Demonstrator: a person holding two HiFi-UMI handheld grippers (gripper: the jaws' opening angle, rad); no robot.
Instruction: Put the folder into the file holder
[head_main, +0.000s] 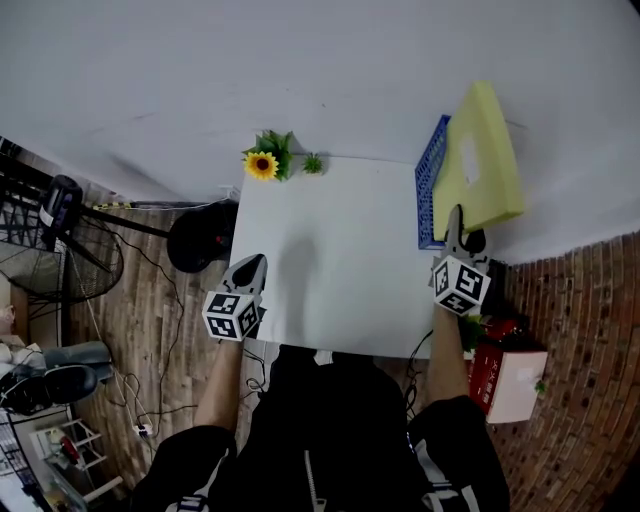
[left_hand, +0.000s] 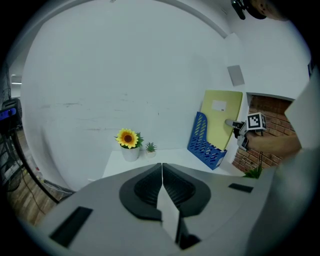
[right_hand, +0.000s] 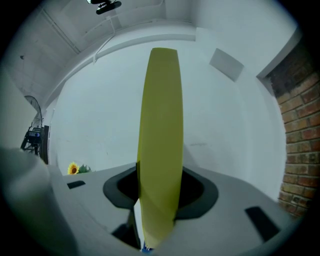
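Right gripper clamped on the yellow folder; left gripper closed on nothing.
Your right gripper pinches the folder's near edge. The folder stands upright straight ahead of its jaws, against the blue file holder just left of its tips; you cannot tell whether it sits inside. Your left gripper is at the white table's near left edge, jaws pressed together, the sunflower pot well ahead of it.
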